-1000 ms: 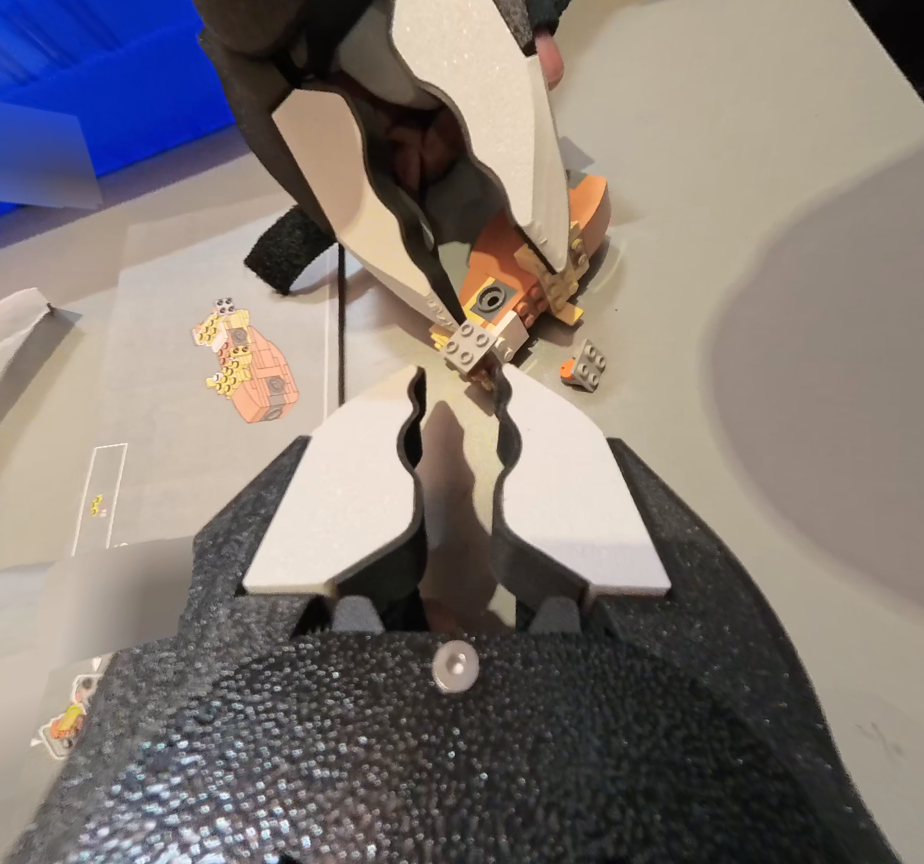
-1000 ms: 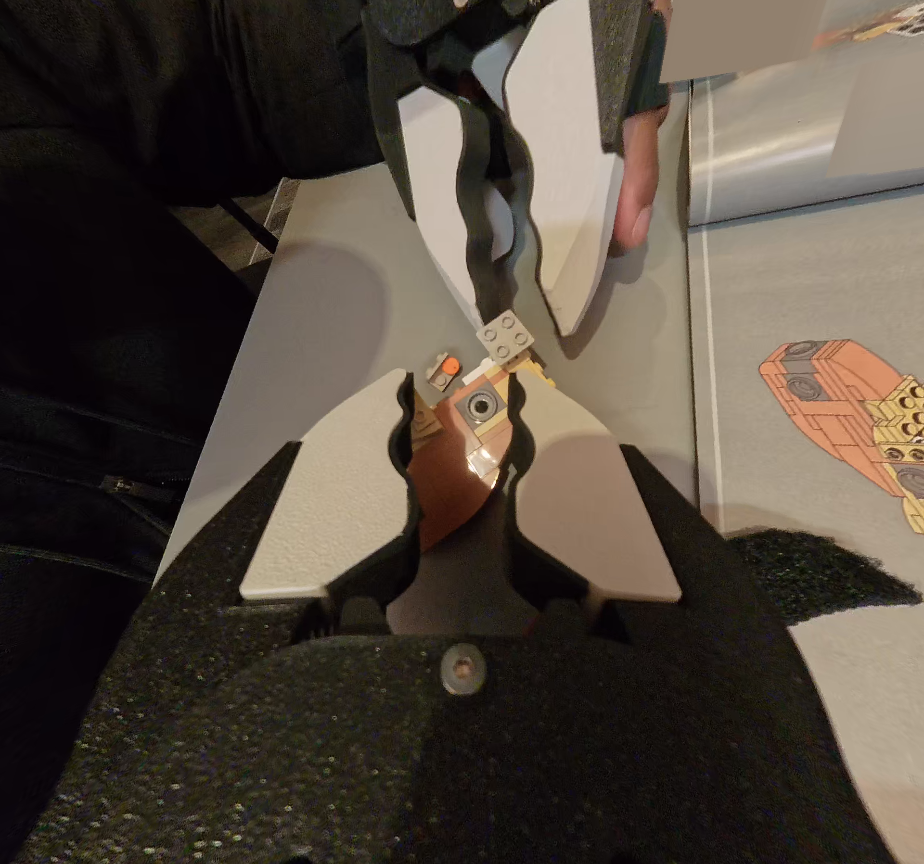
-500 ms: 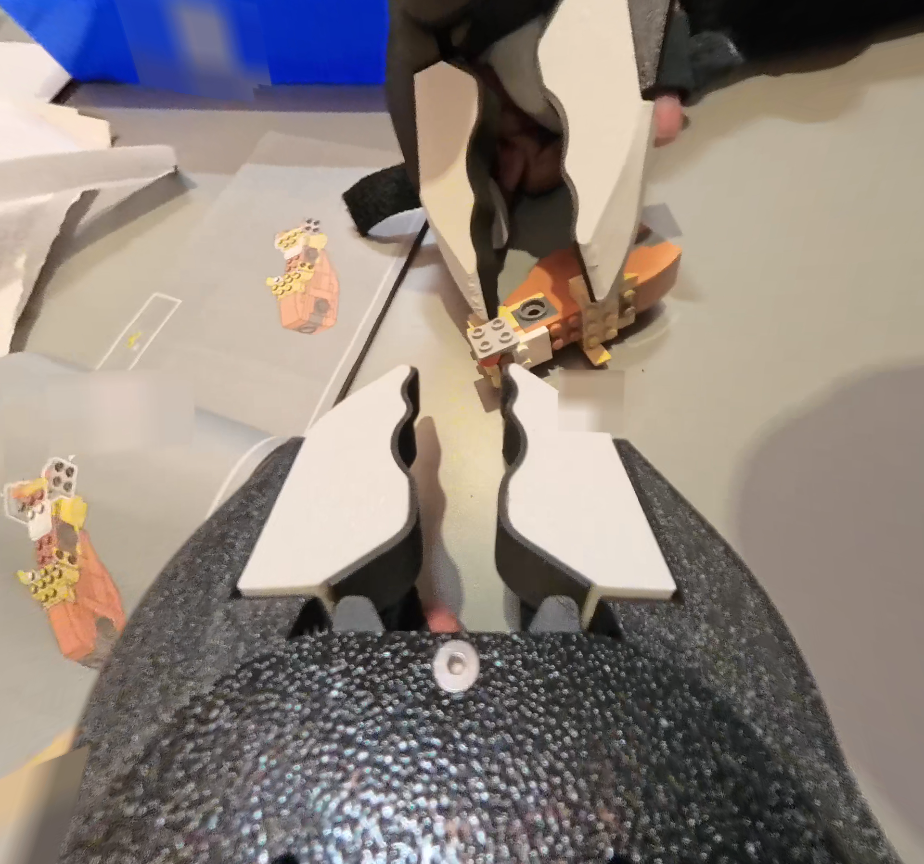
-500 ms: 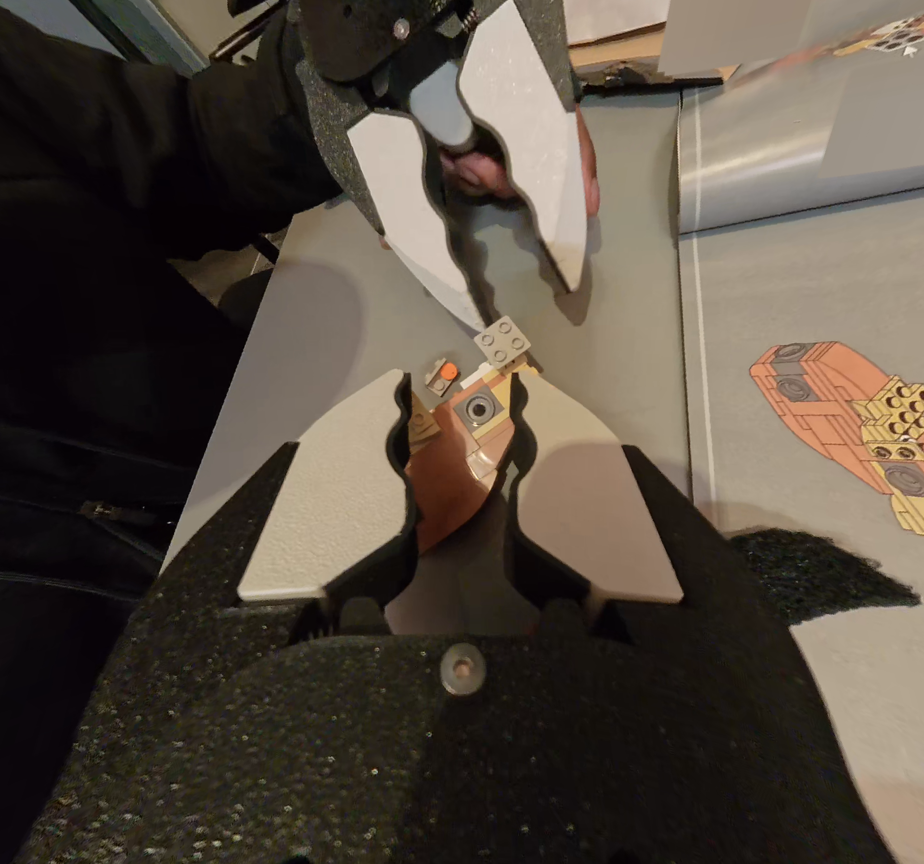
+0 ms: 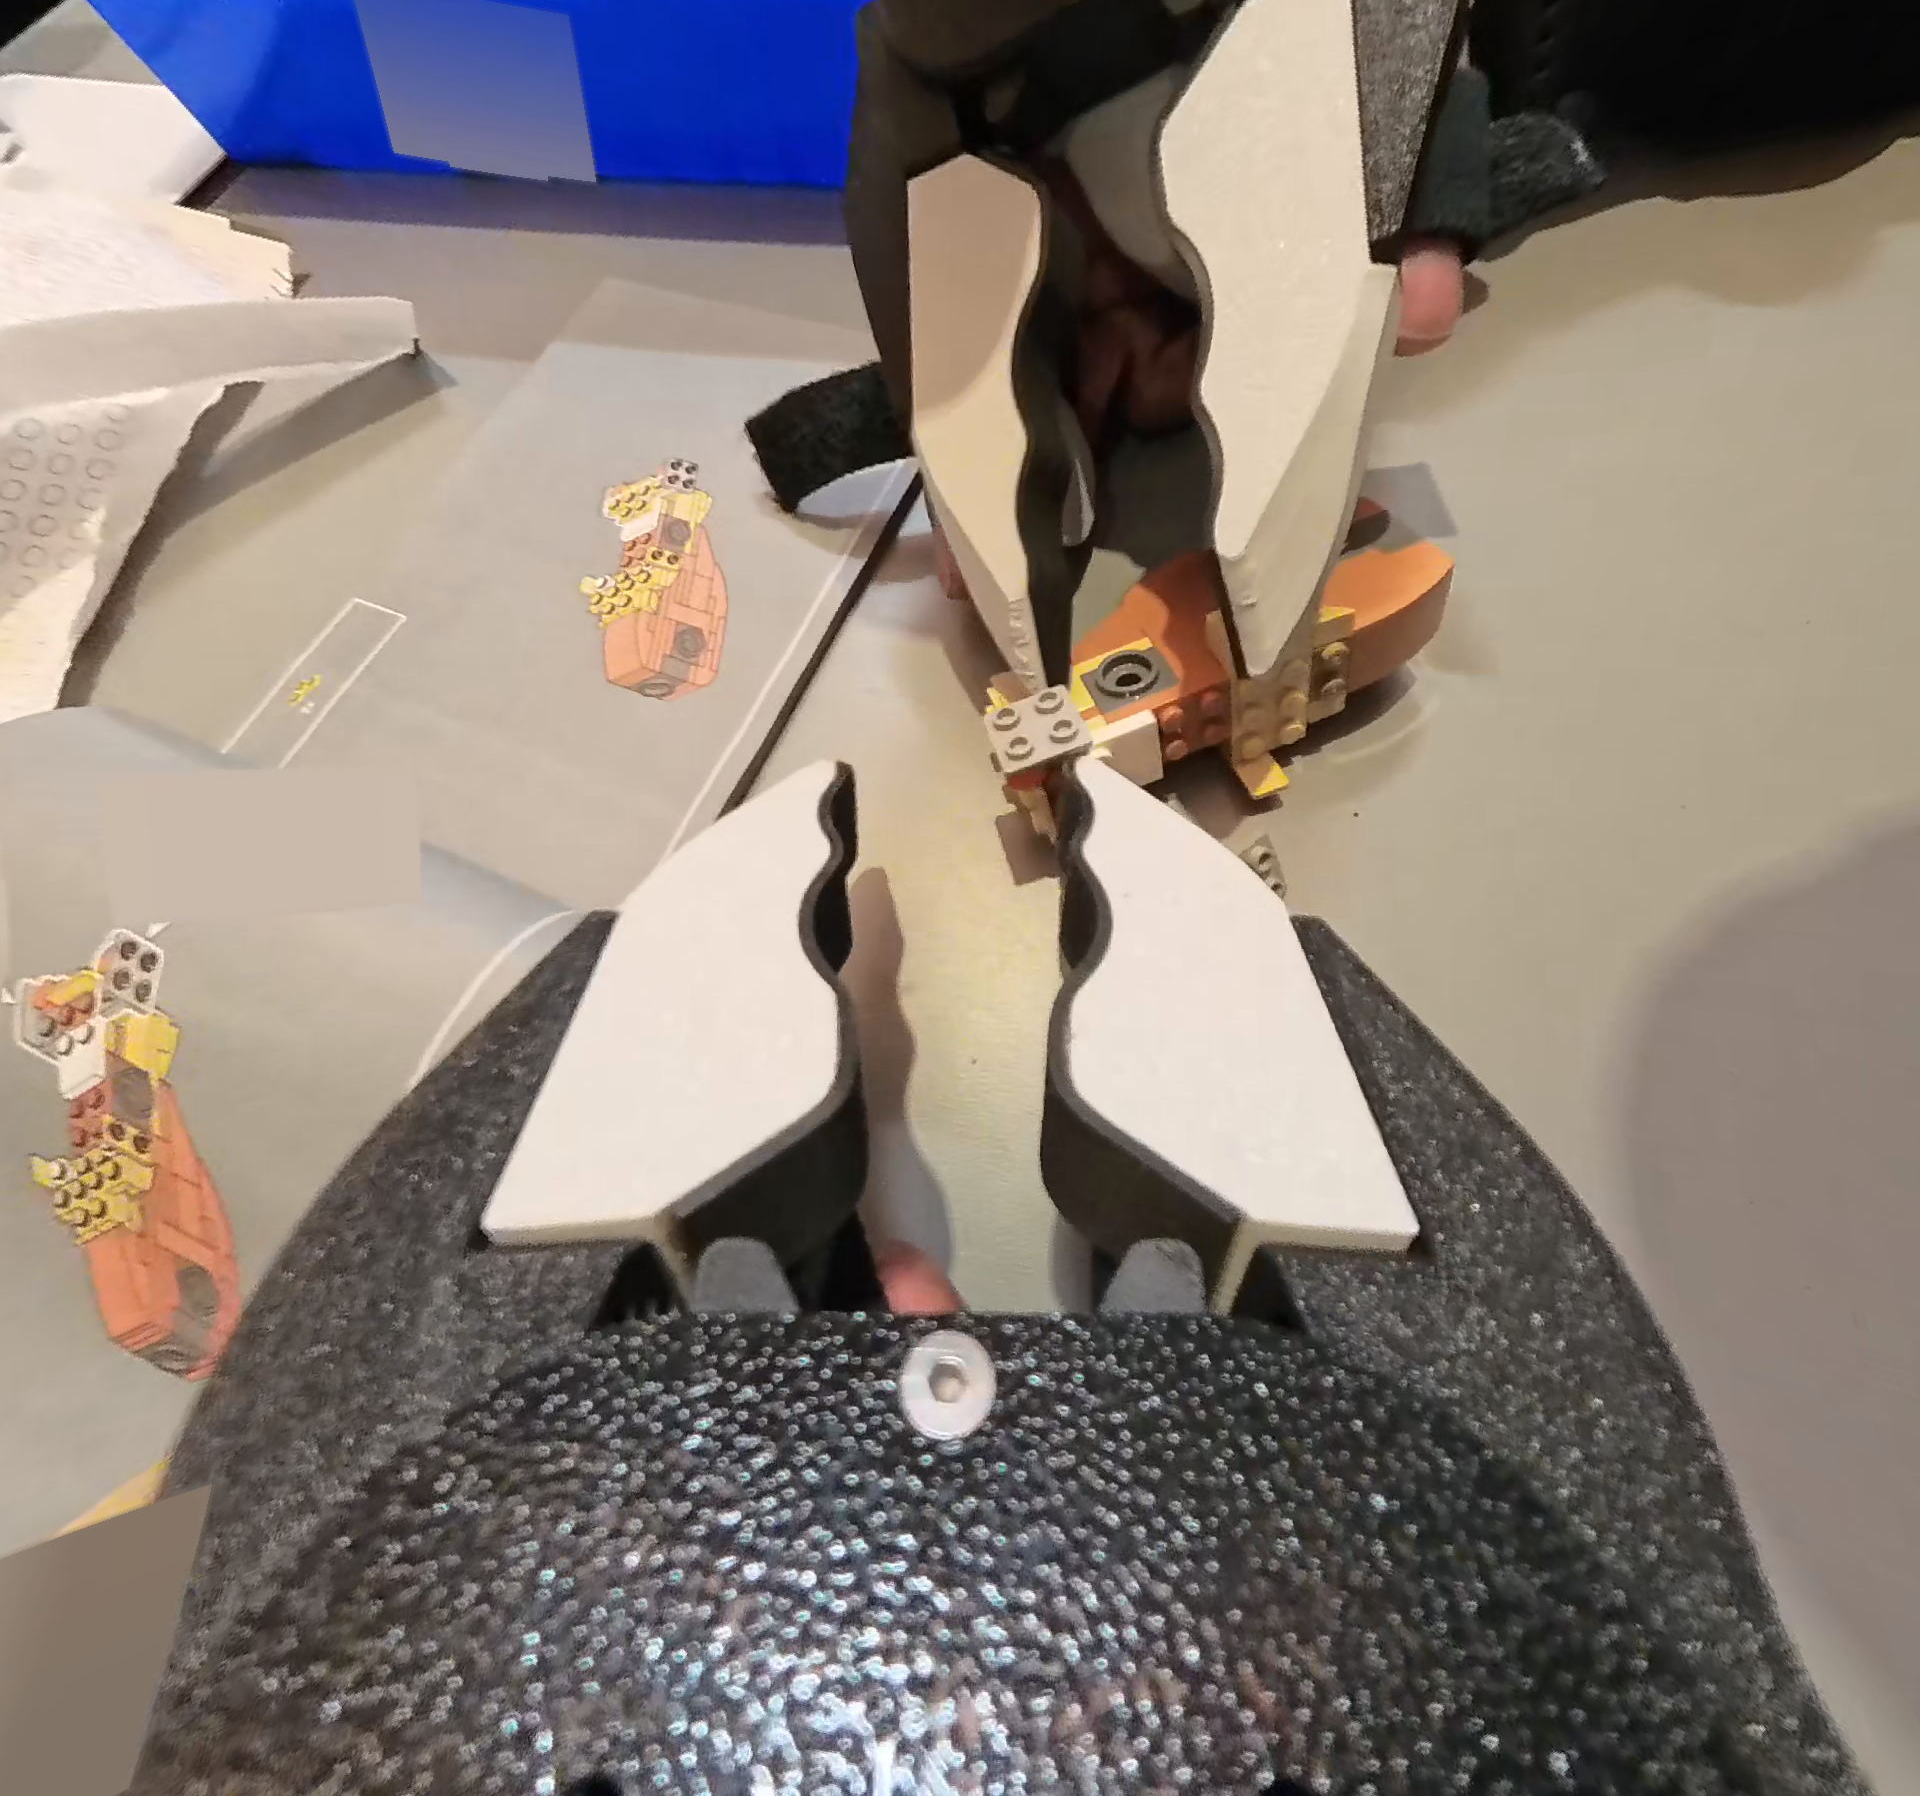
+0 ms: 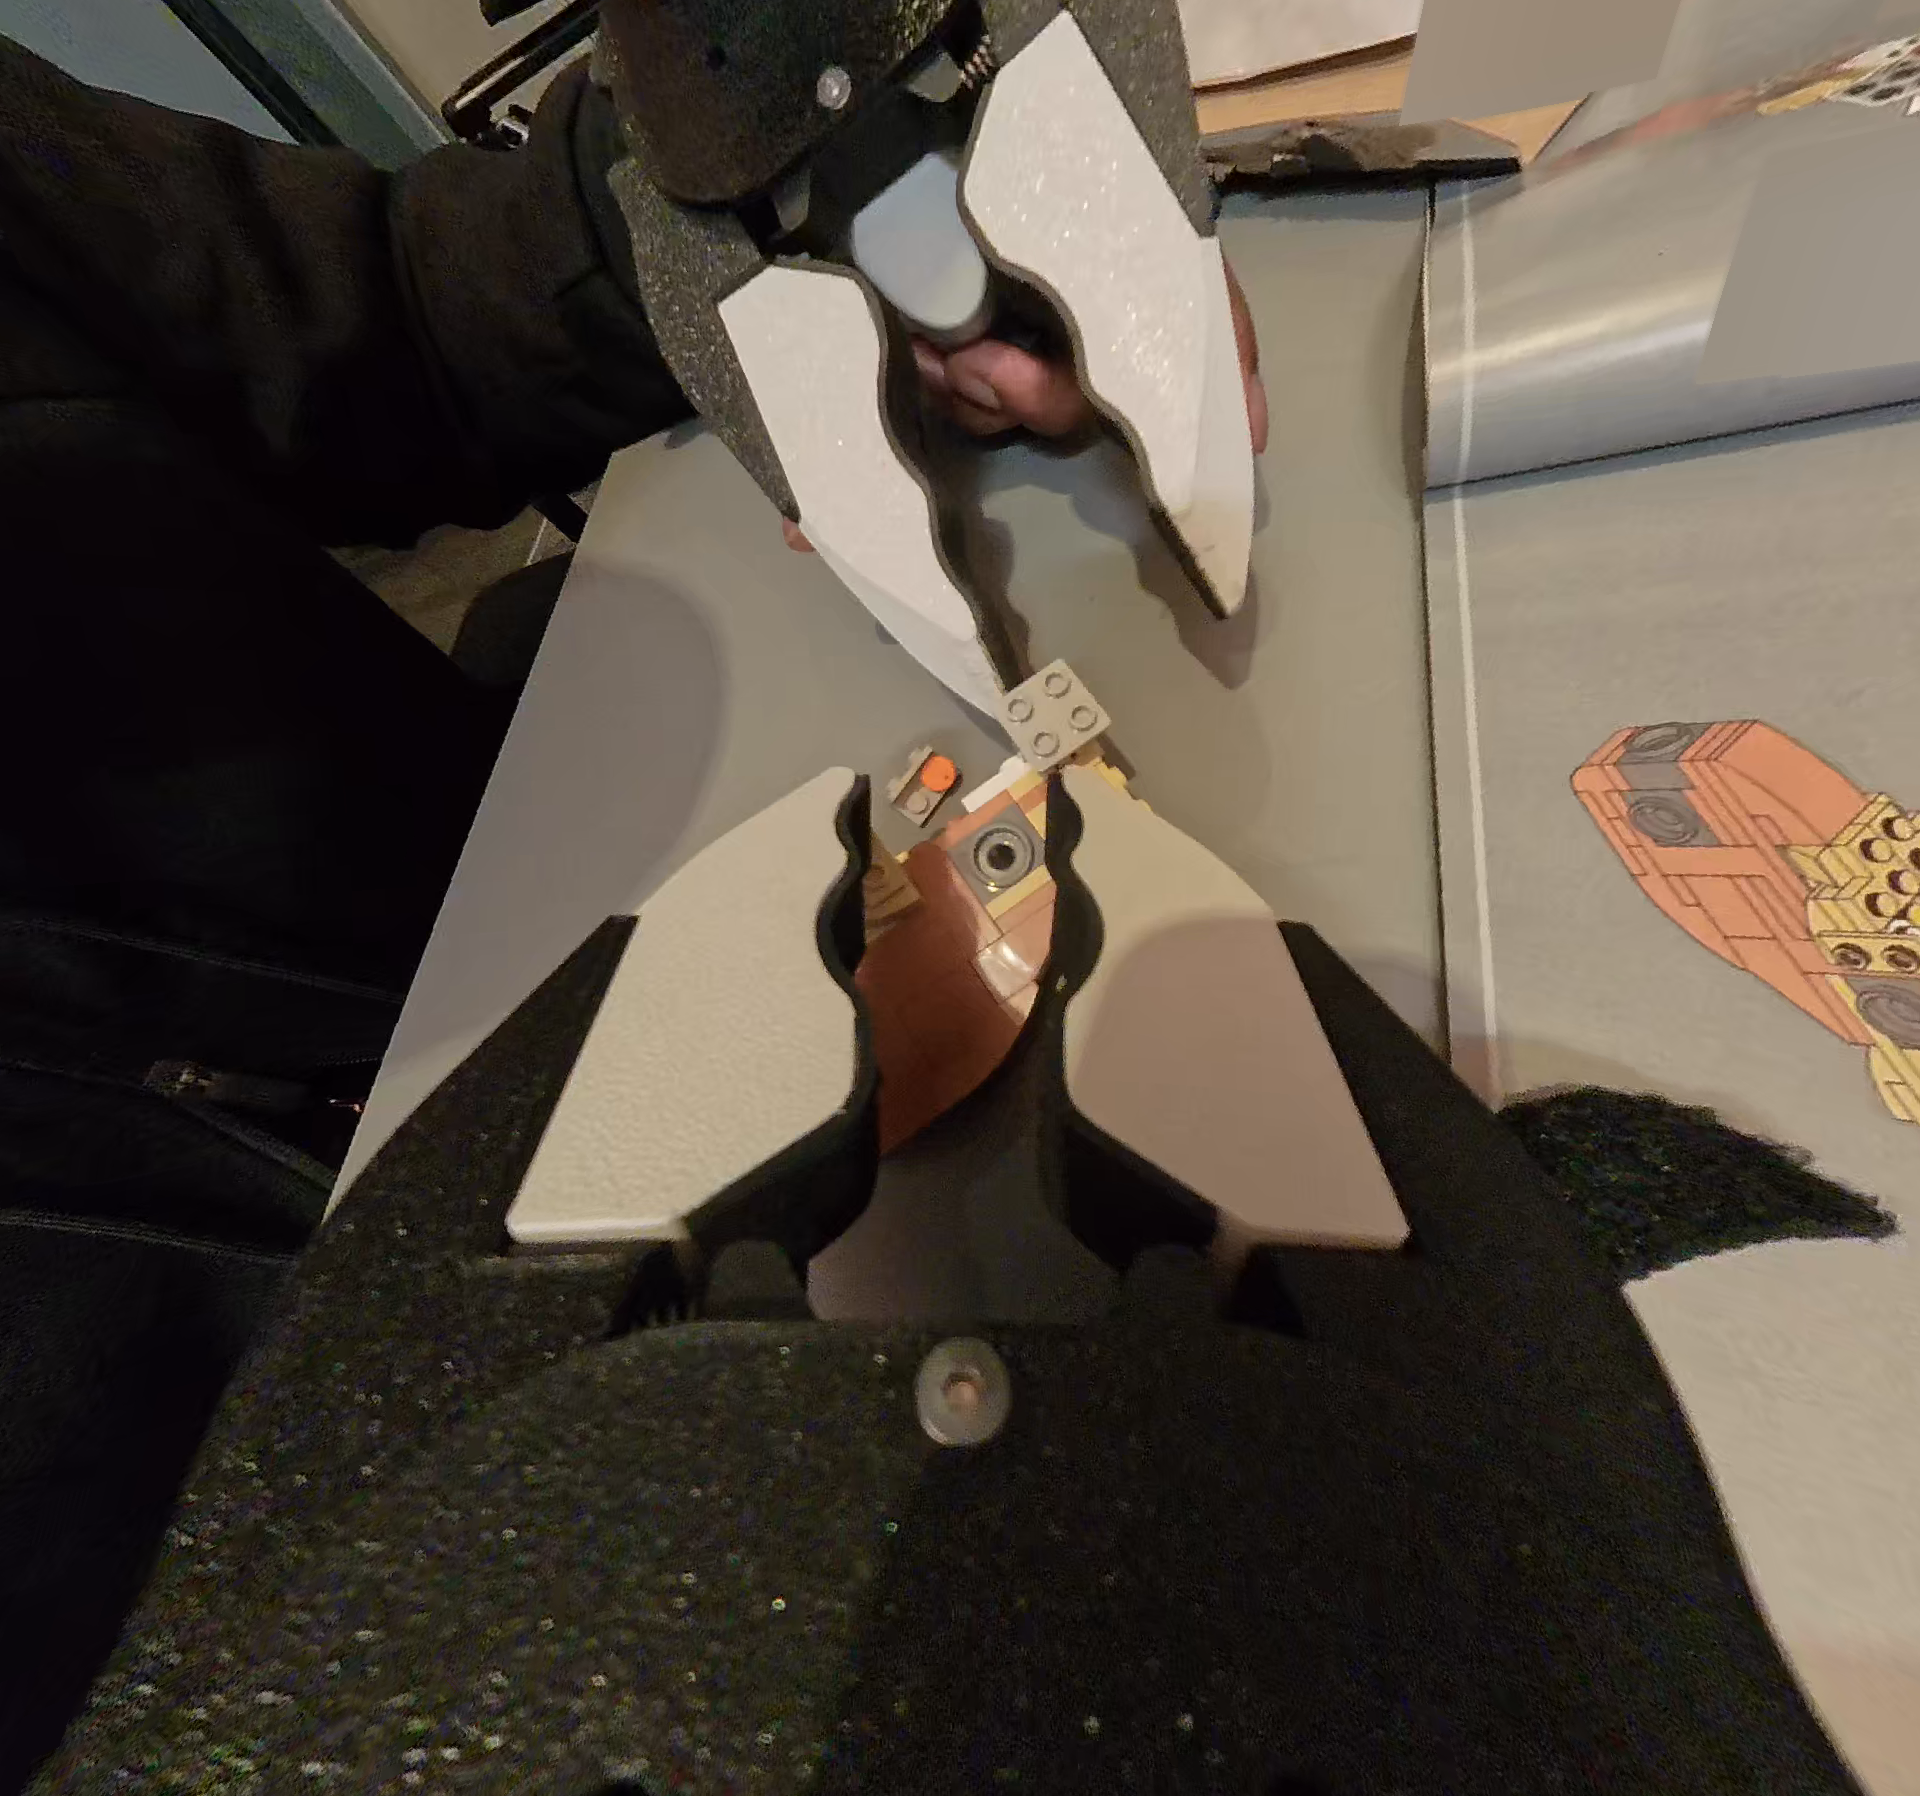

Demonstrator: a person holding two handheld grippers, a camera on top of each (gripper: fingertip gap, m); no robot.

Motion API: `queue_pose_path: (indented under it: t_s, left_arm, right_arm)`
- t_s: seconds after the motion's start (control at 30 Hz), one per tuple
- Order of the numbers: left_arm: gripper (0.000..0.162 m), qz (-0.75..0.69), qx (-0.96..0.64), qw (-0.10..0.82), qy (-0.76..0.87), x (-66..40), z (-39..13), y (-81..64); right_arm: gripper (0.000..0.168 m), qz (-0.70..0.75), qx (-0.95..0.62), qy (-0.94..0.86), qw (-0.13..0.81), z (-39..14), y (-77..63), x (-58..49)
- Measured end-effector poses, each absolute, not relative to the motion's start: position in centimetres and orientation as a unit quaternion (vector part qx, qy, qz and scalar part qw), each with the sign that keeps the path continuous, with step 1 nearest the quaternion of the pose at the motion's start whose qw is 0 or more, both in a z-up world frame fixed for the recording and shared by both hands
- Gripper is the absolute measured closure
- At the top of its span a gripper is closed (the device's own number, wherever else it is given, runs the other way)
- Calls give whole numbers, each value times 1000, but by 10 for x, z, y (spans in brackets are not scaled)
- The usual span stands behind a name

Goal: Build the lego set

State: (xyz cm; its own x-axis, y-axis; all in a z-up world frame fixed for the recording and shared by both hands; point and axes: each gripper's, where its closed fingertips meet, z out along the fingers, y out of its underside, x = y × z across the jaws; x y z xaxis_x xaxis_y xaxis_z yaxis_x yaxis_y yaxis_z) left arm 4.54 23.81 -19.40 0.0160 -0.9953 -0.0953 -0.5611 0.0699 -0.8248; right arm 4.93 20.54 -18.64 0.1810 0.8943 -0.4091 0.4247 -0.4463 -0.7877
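An orange-brown lego model (image 5: 1392, 583) with tan bricks lies on the grey table. A grey 2x2 plate (image 5: 1039, 723) sits on its front end and also shows in the right wrist view (image 6: 1051, 712). My right gripper (image 6: 954, 796) is shut on the model (image 6: 935, 1019), one finger on each side, and it comes down from above in the left wrist view (image 5: 1143, 671). My left gripper (image 5: 961, 785) is open and empty just in front of the model. In the right wrist view, the left gripper (image 6: 1107, 650) has one fingertip at the grey plate.
A small grey piece with an orange stud (image 6: 925, 785) lies loose beside the model. The instruction sheet (image 5: 665, 593) with model pictures lies to the left. A torn white bag (image 5: 104, 292) and a blue bin (image 5: 312, 1) stand behind. A black strap (image 6: 1683, 1185) lies on the sheet. The table edge (image 6: 468, 863) is near a person's dark clothing.
My left gripper has opened wider and tilted back from the grey plate, which stays on the model's front. The right gripper has kept its hold on the model.
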Motion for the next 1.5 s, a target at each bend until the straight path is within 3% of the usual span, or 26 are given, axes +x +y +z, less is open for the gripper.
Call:
queue_pose_path:
  t_s: [1.5]
  left_arm:
    - [126,-279,-620,379,627,48,-194,245]
  right_arm:
    - [137,426,-736,-448,275,-190,211,48]
